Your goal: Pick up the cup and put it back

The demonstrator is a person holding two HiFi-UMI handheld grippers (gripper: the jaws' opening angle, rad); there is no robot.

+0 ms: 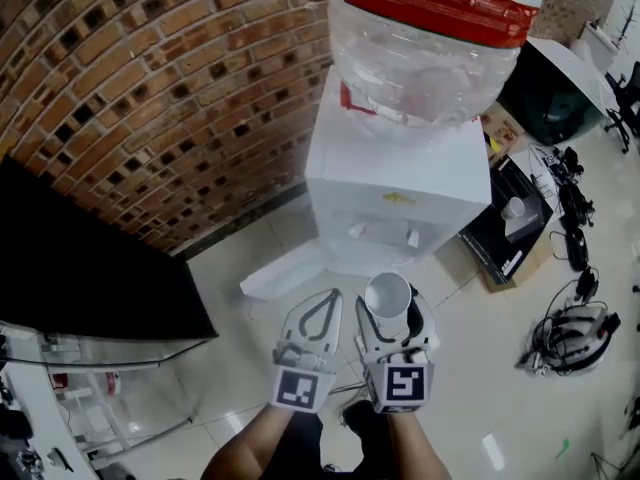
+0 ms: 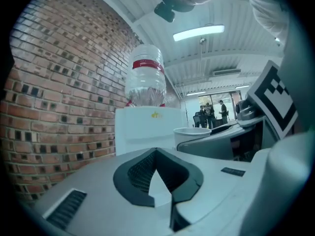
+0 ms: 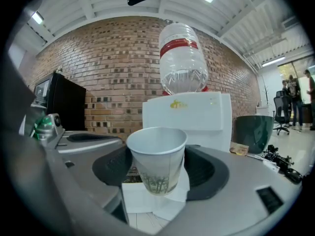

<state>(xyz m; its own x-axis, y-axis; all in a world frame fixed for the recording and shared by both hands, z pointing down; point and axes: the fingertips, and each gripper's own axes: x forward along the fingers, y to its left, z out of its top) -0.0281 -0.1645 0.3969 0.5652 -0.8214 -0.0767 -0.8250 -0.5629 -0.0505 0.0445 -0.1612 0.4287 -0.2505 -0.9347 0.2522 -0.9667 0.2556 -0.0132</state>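
Claws level, side by side before the water dispenser (image 1: 398, 183): right claw (image 1: 391, 306) grips the cup (image 1: 388, 292), left claw (image 1: 328, 296) closed.

Head view steeply down, gripper views forward, all sharing dispenser (image 1: 400, 168)

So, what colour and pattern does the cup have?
White, with a greenish tree-like print low on the cup. The right gripper view shows it best.
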